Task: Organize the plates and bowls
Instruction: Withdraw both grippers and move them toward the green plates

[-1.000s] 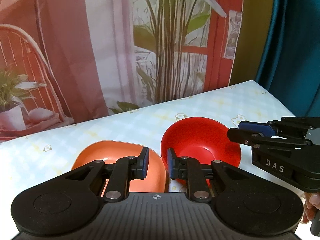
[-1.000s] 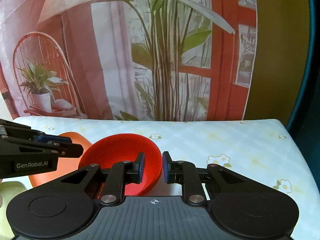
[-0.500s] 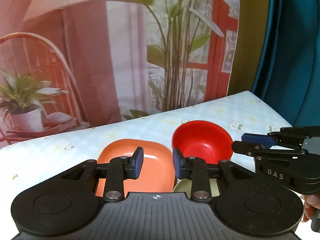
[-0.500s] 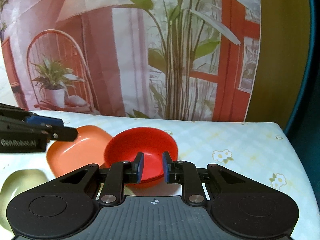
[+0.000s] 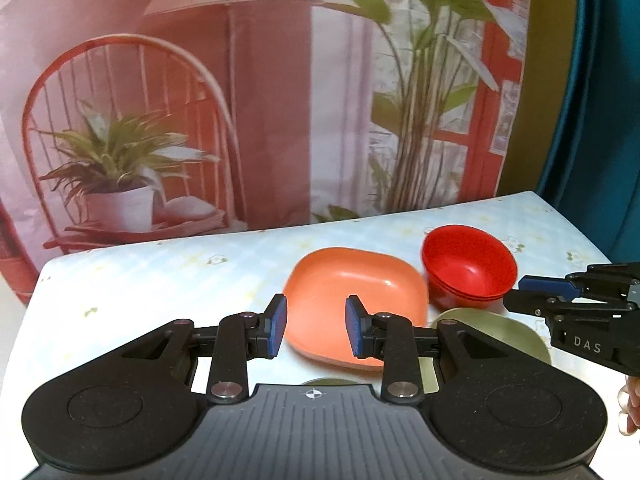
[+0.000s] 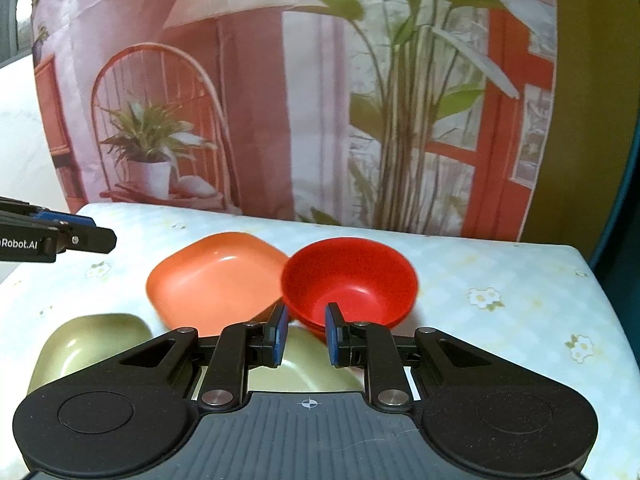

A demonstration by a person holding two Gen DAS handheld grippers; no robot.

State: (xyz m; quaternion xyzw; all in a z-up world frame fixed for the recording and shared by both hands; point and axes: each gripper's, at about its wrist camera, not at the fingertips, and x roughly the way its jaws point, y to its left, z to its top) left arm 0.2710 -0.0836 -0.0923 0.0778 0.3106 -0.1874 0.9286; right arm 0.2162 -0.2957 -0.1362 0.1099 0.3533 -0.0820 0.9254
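Note:
An orange square plate (image 5: 352, 300) lies on the flowered tablecloth, and a red bowl (image 5: 468, 268) stands right beside it on what looks like a stack of the same bowls. Two olive-green plates (image 6: 92, 344) (image 6: 304, 364) lie nearer, one partly hidden under my right gripper. My left gripper (image 5: 312, 330) hovers above and short of the orange plate, jaws a little apart with nothing between them. My right gripper (image 6: 305, 334) hangs in front of the red bowl (image 6: 348, 280), with a narrow gap and nothing held. Each gripper shows in the other's view: right gripper (image 5: 532, 292), left gripper (image 6: 80, 236).
The table (image 6: 500, 280) has a pale checked cloth with small flowers; its right edge runs near a teal curtain (image 5: 600, 120). A printed backdrop of a chair and plants hangs behind the far edge. A person's fingers (image 5: 630, 412) show at the right.
Both grippers have drawn back and risen, so the dishes look smaller and farther. The left jaws have opened a little wider. The green plates have come into view.

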